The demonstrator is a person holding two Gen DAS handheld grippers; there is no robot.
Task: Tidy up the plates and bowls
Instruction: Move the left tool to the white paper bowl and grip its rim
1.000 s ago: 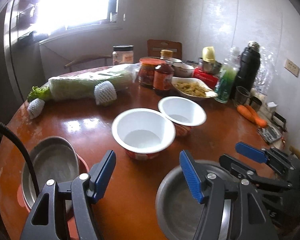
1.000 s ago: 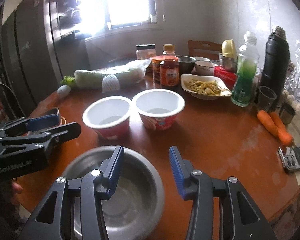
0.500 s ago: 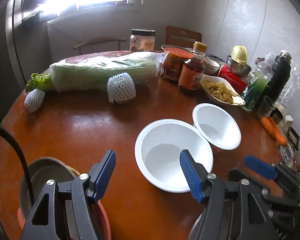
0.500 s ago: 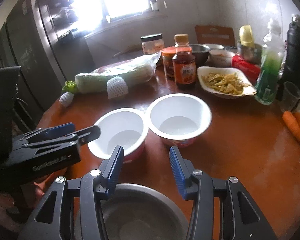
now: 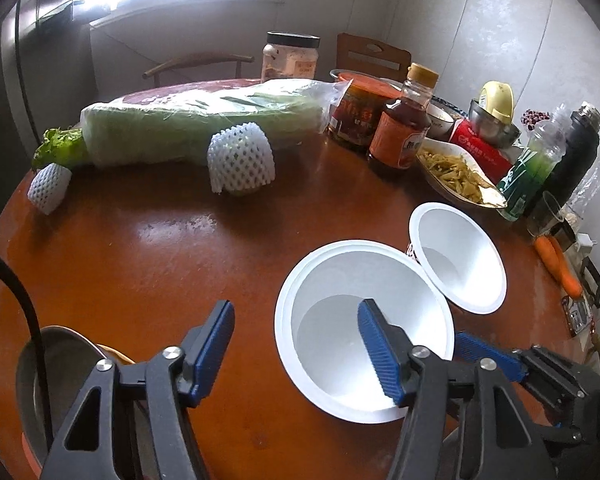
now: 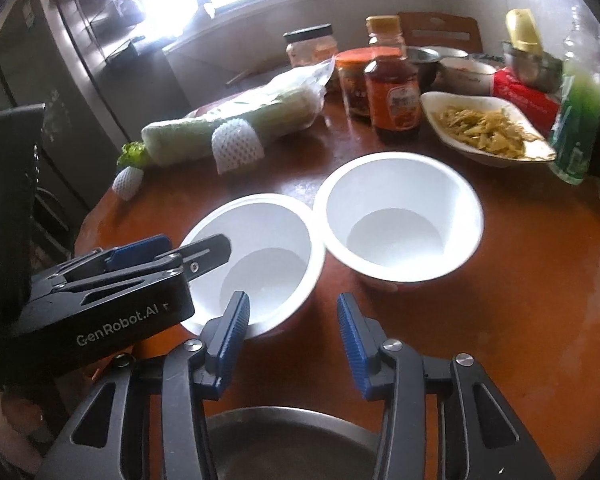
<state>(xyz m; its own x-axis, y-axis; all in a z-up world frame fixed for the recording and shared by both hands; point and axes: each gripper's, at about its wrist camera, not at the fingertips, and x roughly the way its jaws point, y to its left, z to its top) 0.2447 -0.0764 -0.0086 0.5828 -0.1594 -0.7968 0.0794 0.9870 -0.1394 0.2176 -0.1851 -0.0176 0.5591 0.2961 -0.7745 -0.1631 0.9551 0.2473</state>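
Two empty white bowls stand side by side on the round wooden table (image 5: 160, 248). The nearer bowl (image 5: 352, 320) (image 6: 260, 256) has its left rim between the jaws of my left gripper (image 5: 296, 348) (image 6: 192, 246). One blue pad hangs over the bowl's inside, the other over the table outside it. Those jaws are closing and neither pad touches the rim. My right gripper (image 6: 294, 334) (image 5: 500, 360) hovers just in front of the gap between that bowl and the second bowl (image 6: 400, 216) (image 5: 460, 260). Its jaws are closing too, with only bare table between them.
A steel bowl (image 6: 288, 440) lies under the right gripper. Another steel bowl (image 5: 60, 364) sits at the left on an orange plate. A wrapped cabbage (image 5: 196, 128), jars, a sauce bottle (image 5: 400, 132), a dish of food (image 6: 488, 128), a green bottle, a flask and carrots (image 5: 560, 264) crowd the far and right sides.
Both grippers have moved forward from over the steel bowls to the white bowls, which now look larger and closer. Both pairs of jaws have narrowed a little.
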